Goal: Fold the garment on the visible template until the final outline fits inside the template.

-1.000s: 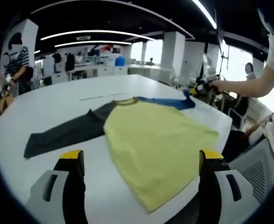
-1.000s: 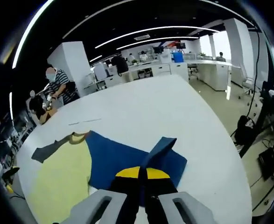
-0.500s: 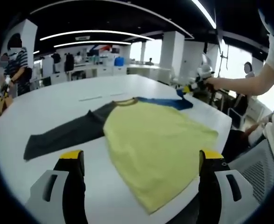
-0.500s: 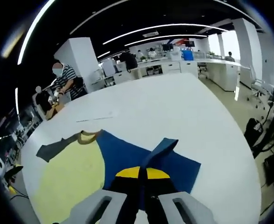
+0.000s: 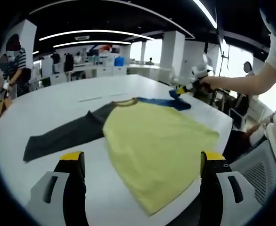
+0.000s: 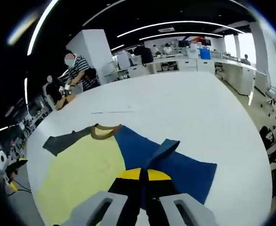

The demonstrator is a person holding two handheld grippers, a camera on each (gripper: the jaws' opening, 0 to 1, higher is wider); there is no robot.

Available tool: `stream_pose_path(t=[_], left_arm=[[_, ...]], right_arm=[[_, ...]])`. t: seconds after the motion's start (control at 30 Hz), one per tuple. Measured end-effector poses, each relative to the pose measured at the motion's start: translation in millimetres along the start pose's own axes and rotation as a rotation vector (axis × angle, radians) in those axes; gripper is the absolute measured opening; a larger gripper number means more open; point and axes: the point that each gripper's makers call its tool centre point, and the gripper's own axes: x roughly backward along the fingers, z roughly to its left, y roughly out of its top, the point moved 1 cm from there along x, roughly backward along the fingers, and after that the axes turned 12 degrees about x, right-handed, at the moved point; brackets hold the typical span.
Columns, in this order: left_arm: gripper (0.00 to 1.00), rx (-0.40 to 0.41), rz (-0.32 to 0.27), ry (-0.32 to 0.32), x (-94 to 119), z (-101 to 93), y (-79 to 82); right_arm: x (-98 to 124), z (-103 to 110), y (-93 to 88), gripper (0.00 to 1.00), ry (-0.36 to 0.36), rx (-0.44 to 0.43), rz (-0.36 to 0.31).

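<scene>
Right tool (image 6: 143, 175) pinching blue sleeve (image 6: 162, 149), pinch point hidden; left tool (image 5: 140, 157) wide, clear of shirt (image 5: 156, 143).

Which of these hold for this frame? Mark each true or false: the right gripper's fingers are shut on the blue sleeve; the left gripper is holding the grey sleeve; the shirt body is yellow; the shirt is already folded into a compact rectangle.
1. The right gripper has its fingers shut on the blue sleeve: true.
2. The left gripper holds the grey sleeve: false. Its fingers are open and apart from the cloth, and the sleeve lies flat on the white table.
3. The shirt body is yellow: true.
4. The shirt is folded into a compact rectangle: false. It lies spread, the grey sleeve stretched out.
</scene>
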Motion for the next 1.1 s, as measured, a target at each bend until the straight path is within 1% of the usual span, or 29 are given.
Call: stream_pose_path(t=[0.23,0.47,0.57,0.9,1.1], left_arm=[[0.99,-0.001,0.000,-0.008,-2,-2.3,-0.4],[0.99,-0.010,0.000,-0.014,-3,-4.6,0.3],[0.99,-0.017,-0.004,-0.021,-4,-6.7,2.7],[0.98,-0.042,-0.007,-0.027,-7,-10.0,5.3],[0.98,-0.036,-0.005,-0.027,-6,-9.3,4.4]], right_arm=[[-9,19,11.0,0.00,0.035,0.033,-0.005],[-17,32,16.0,0.00,0.050,0.023,-0.003],[-21,39,18.7,0.00,0.055,0.034,-0.003],[-31,59,23.3,0.00,0.075,0.063,0.010],[-38,73,23.9,0.00,0.098,0.076,0.015]])
